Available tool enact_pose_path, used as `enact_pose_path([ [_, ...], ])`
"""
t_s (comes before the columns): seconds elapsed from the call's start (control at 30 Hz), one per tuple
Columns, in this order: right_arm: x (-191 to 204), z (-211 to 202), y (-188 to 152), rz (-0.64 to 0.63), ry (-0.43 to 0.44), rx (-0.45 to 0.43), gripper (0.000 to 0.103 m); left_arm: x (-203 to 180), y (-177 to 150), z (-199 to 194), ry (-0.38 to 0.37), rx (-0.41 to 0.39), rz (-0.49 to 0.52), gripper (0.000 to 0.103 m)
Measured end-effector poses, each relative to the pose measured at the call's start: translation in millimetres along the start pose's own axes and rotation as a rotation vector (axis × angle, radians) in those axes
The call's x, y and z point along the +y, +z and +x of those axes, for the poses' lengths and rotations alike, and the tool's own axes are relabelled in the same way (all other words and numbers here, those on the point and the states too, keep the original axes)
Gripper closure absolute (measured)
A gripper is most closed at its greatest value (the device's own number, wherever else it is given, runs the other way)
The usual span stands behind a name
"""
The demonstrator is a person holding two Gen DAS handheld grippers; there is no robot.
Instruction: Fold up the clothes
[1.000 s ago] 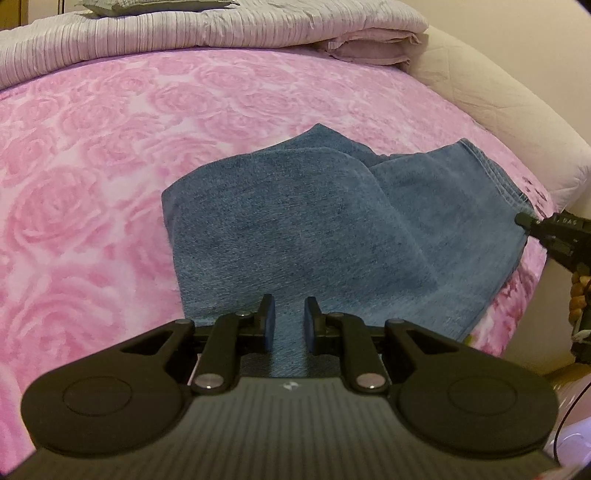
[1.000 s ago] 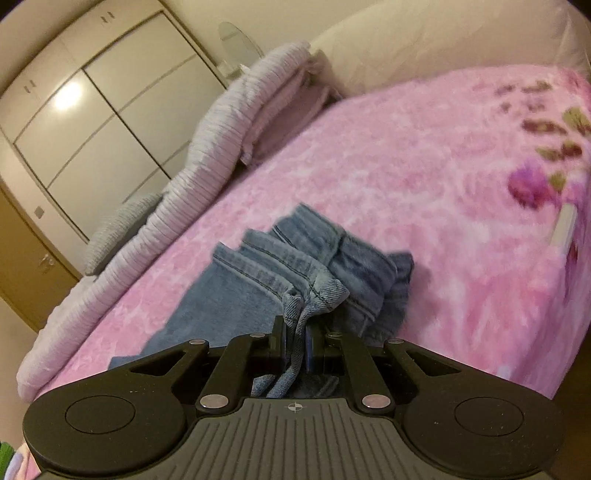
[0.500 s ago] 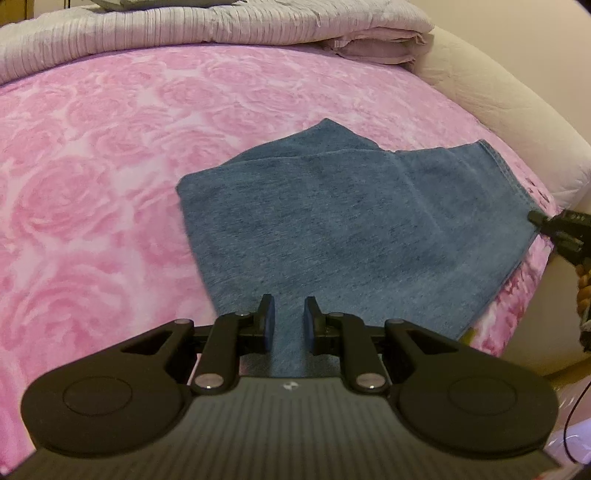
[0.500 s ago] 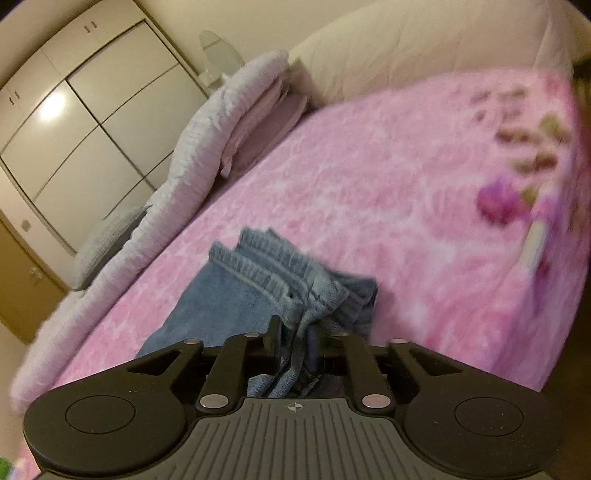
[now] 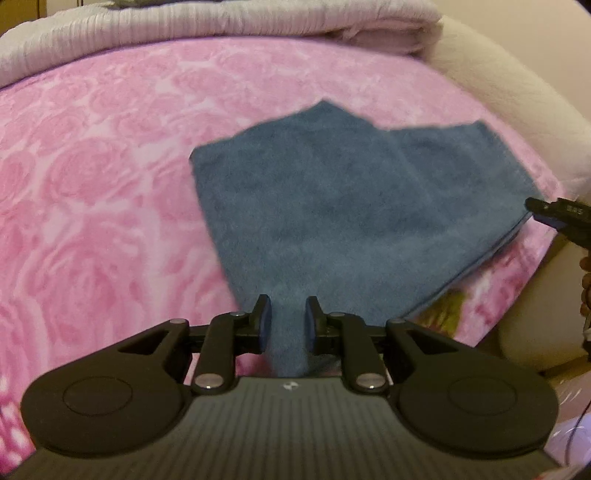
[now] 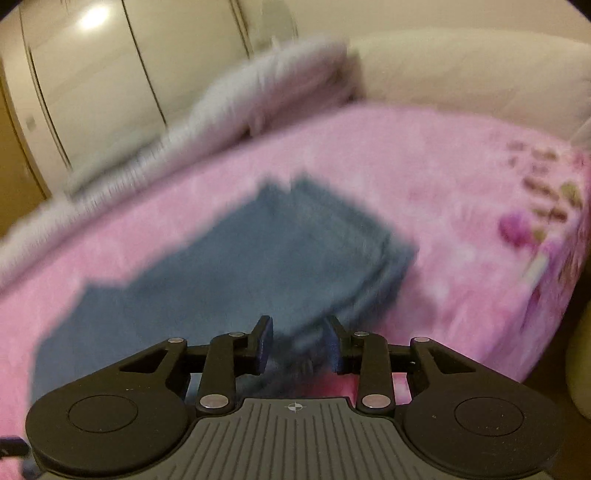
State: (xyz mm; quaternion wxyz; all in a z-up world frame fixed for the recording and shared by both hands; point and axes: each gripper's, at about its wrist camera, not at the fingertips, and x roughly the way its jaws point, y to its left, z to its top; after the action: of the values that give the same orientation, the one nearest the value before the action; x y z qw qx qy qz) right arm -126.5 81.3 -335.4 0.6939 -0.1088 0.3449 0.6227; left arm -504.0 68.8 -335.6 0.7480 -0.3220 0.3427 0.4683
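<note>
Denim, blue and heavy, lying folded flat on the pink rose-patterned bedspread (image 5: 92,206): jeans (image 5: 351,214) doubled over in layers, stacked edges showing toward 3 o'clock in the left wrist view and toward 1 o'clock in the right. Looks like at least one fold laid down; whether another fold or a final smoothing is due, cannot tell. Outline roughly trapezoidal, with one pointed corner jutting toward 12 o'clock. Weave thick and matte, likely stiff enough to hold a crease. Bedspread plush and fleecy, soft underfoot for the cloth. Ribbed pale quilt (image 5: 221,22) bunched along 12 o'clock, cream padded bed edge (image 5: 517,103) at 2 o'clock.

Left gripper (image 5: 287,321) with a narrow strip of denim between slightly parted jaws, grip uncertain. Right gripper (image 6: 298,341) with jaws spread apart, released over the near hem; view blurred.
</note>
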Motion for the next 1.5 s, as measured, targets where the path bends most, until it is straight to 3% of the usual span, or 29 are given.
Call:
enact_pose_path([
  [0.27, 22, -32, -12, 0.009, 0.033, -0.004, 0.069, -3, -8, -20, 0.094, 0.005, 0.014, 0.084],
  [0.63, 75, -122, -40, -0.052, 0.158, -0.068, 0.068, -14, -35, -75, 0.082, -0.076, 0.034, 0.082],
  [0.93, 95, -172, -48, -0.091, 0.206, -0.148, 0.068, -19, -61, -117, 0.066, -0.152, 0.029, 0.080],
  [1.2, 107, -185, -53, -0.135, 0.234, -0.150, 0.068, -9, -76, -139, 0.002, -0.197, -0.034, 0.077],
  [1.5, 117, -148, -58, -0.175, 0.212, -0.062, 0.068, 14, -76, -119, -0.013, -0.138, -0.134, 0.076],
])
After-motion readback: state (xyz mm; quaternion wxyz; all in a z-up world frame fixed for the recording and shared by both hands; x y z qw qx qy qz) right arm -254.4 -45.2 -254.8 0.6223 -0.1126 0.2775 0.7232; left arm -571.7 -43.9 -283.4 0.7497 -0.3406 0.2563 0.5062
